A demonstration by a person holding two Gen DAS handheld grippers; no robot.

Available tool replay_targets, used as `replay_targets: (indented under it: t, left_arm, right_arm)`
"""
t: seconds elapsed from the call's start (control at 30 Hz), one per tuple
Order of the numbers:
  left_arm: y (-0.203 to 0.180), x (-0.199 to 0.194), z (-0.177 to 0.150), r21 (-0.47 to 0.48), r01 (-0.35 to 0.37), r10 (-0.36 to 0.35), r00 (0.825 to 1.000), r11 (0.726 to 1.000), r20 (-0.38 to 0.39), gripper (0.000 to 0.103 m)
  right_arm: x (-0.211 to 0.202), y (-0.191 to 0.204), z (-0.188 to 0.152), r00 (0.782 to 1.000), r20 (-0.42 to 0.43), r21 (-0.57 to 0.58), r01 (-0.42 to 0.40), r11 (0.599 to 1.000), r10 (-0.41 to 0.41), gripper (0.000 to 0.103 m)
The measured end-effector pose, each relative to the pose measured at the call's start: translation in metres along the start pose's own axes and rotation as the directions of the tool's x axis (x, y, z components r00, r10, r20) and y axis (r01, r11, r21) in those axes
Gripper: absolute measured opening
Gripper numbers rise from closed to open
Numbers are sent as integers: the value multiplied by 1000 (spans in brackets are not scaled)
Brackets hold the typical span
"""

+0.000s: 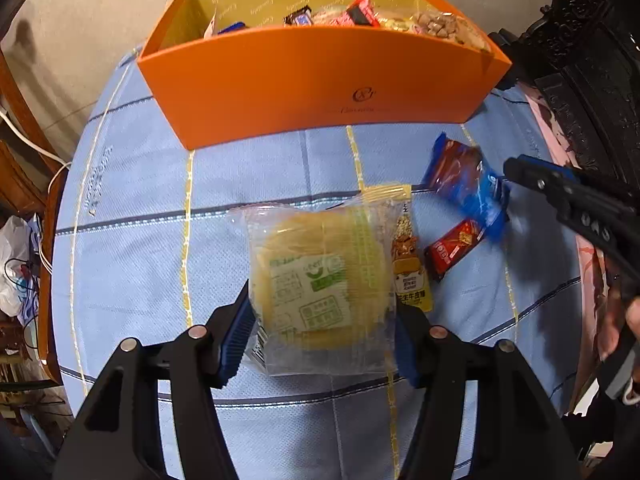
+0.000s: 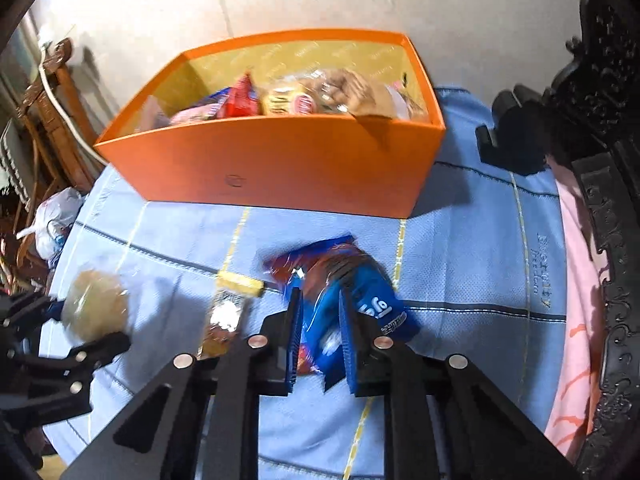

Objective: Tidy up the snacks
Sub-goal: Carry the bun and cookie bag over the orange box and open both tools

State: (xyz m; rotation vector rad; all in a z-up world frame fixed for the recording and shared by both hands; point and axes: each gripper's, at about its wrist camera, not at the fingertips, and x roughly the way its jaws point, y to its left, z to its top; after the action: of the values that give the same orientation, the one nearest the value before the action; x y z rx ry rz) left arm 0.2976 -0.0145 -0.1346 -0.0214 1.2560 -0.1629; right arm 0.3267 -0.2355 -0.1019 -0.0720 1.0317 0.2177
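We see the left gripper (image 1: 324, 336) clamping a clear-wrapped round yellow cake (image 1: 320, 280) above the bench (image 1: 140, 200), while the right gripper (image 2: 320, 344) pinches a crinkled blue packet (image 2: 352, 300) before the orange box (image 2: 280, 160)

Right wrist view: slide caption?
Right gripper shut on blue packet, orange box of snacks behind.

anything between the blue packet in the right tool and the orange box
Nothing visible does. The right tool is shut on the blue packet, and only bare blue tablecloth lies ahead of it up to the near wall of the orange box, whose top is open.
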Motion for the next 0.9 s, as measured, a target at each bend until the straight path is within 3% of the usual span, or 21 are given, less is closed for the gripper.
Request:
replay_targets:
  t: [0.13,0.17,0.2,0.27,0.33,0.43,0.6,0.7,0.77,0.83,0.9]
  left_arm:
    - [-1,-4,1,1,0,0,1000,1000,10,59]
    - [-2,-5,1,3,-2,1,1000,1000,10,59]
    - [-2,-5,1,3,-3,3,1000,1000,10,59]
    - [-2,-4,-1,3,-1,1,1000,1000,6,59]
    - [-1,-4,-1,2,2,-2,1000,1000,4,59]
    - [-1,0,1,-3,1,-1,1000,1000,-2,59]
    - [-3,5,5,1,2,-2,1000,1000,-7,59]
    - [-4,7,8,0,-1,1,1000,1000,-7,59]
    - [-5,9,9,-4,1,-1,1000,1000,-10,59]
    - [-6,10,9,-2,0,0,1000,1000,-12,59]
    - [-7,10,7,5,1,-1,1000,1000,-13,59]
  right_arm:
    - [11,10,-4,998,-67,-30,13,999,-15,19]
    - [13,10,-4,998,-53,-39,20,999,-22,31]
    - [12,12,-5,998,-42,-51,35,998,-37,63]
    - [15,16,-6,998,-39,-95,42,995,-46,99]
    - [19,22,-3,1000,-29,-162,2,987,-7,99]
    - [42,25,7,993,-51,-248,86,965,-102,99]
    - [84,28,13,976,-189,-351,35,936,-107,99]
    - [97,44,3,969,-195,-466,44,884,-152,99]
    - [97,41,4,973,-198,-447,16,894,-117,99]
    - [93,28,11,974,-222,-339,-28,940,-52,77]
    - [82,22,13,979,-189,-314,19,949,-82,74]
